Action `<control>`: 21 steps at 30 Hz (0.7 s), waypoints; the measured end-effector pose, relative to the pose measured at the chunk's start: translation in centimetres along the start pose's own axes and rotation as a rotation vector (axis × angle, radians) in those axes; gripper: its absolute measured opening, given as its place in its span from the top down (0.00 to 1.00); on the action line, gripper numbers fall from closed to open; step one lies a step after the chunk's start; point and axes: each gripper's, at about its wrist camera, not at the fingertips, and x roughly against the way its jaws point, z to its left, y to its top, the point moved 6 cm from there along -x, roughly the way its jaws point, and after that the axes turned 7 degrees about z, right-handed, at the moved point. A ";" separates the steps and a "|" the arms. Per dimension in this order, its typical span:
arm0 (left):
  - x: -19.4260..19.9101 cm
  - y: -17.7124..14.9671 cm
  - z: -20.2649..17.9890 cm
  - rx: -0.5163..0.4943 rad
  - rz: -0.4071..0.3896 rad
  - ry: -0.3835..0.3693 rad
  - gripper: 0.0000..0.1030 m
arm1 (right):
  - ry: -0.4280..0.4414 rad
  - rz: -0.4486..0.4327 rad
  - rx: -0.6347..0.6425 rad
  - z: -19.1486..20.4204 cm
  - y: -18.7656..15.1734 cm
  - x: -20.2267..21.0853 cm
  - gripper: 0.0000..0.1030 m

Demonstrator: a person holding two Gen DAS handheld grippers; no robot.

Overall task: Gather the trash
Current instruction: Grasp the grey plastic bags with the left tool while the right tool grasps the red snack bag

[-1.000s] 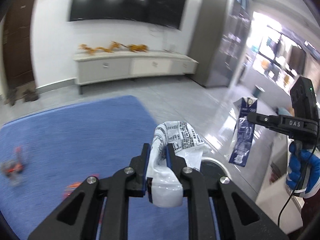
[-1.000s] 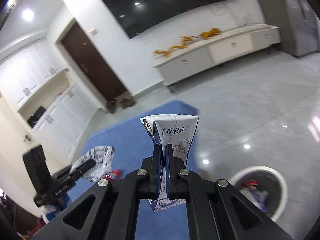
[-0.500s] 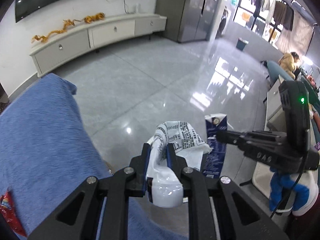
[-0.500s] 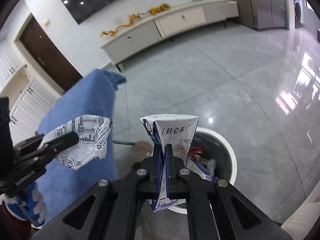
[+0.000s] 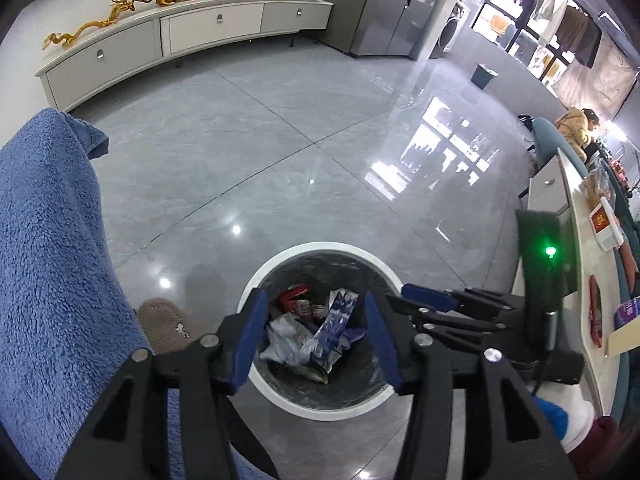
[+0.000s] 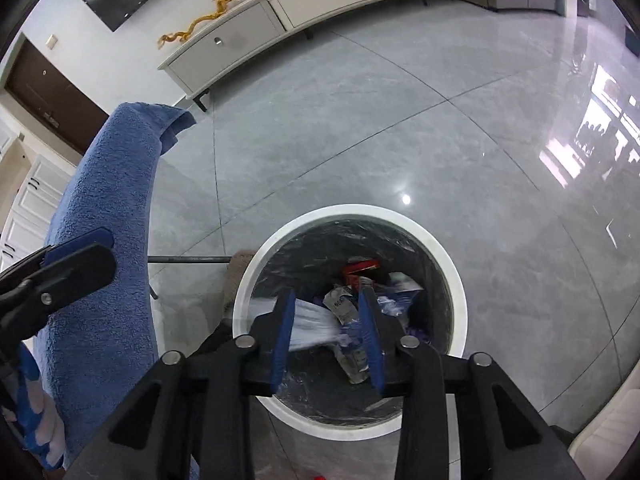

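A round white-rimmed trash bin [image 5: 276, 264] with a dark liner stands on the grey floor. It also shows in the right wrist view [image 6: 452, 264]. Inside lie the blue milk carton [image 5: 338, 320], a crumpled white printed wrapper [image 5: 286, 342] and red packets [image 5: 294, 294]. My left gripper [image 5: 316, 340] is open and empty, right above the bin. My right gripper [image 6: 326, 336] is open and empty, above the bin too. In the right wrist view a white wrapper [image 6: 310, 322] and other scraps lie in the bin.
A table under a blue towel [image 5: 44, 260] stands at the left, beside the bin. A tan slipper [image 5: 166, 324] lies on the floor by the bin. A long white TV cabinet [image 5: 180, 36] runs along the far wall. A white counter [image 5: 580, 248] is at the right.
Both grippers moved from over the blue table to above the bin. Both opened and let go: the wrapper and the milk carton now lie in the bin.
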 end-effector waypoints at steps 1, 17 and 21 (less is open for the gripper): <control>0.6 -0.1 0.0 -0.001 -0.015 -0.002 0.52 | 0.007 -0.003 -0.002 0.0 -0.1 0.1 0.67; 12.3 -2.9 2.4 -0.055 -0.278 0.115 0.52 | 0.012 -0.180 0.159 6.7 -1.1 8.7 0.66; 14.7 -5.2 4.2 -0.027 -0.294 0.136 0.52 | 0.020 -0.231 0.218 9.7 -2.0 11.0 0.66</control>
